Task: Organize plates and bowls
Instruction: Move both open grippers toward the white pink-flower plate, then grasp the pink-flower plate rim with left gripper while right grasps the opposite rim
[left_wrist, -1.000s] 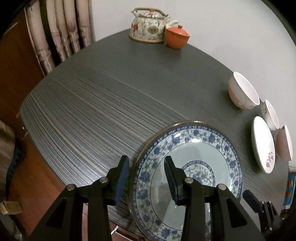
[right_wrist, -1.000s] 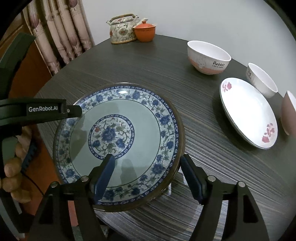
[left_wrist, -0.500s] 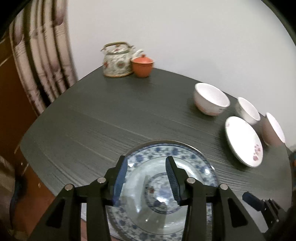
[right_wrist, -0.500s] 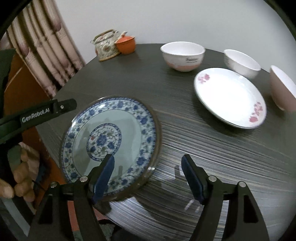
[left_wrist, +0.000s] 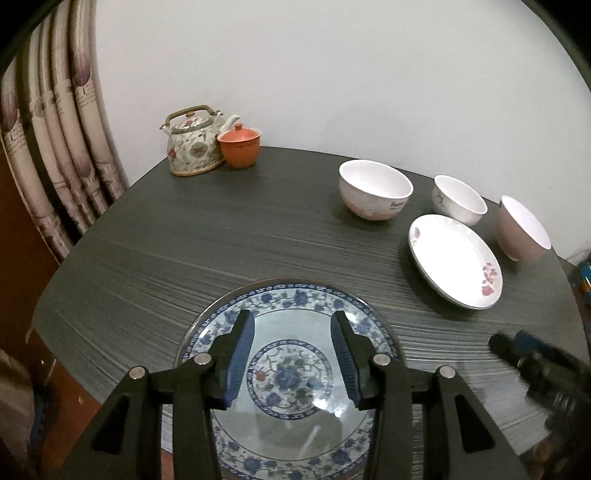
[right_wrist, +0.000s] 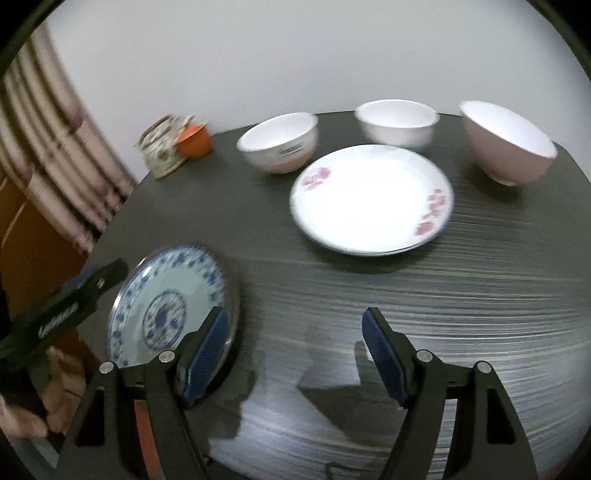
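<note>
A blue-and-white patterned plate (left_wrist: 291, 373) lies on the dark table near its front edge; it also shows in the right wrist view (right_wrist: 166, 306). My left gripper (left_wrist: 291, 354) is open above the plate, holding nothing. My right gripper (right_wrist: 293, 354) is open and empty over bare table, to the right of that plate. A white plate with pink flowers (left_wrist: 454, 260) (right_wrist: 371, 199) lies further back. Behind it stand a white bowl with a pink base (left_wrist: 375, 188) (right_wrist: 279, 142), a small white bowl (left_wrist: 460, 199) (right_wrist: 397, 125) and a pink bowl (left_wrist: 521, 229) (right_wrist: 508, 147).
A floral teapot (left_wrist: 194, 140) and an orange lidded cup (left_wrist: 239, 146) stand at the table's far left. Curtains (left_wrist: 62, 147) hang to the left. The table (right_wrist: 443, 295) edge runs along the left and front. The right gripper's tip (left_wrist: 532, 354) shows at right.
Both grippers have pulled back and turned right, so the bowls and the flowered plate sit more central. The right gripper has moved off the blue plate to bare table.
</note>
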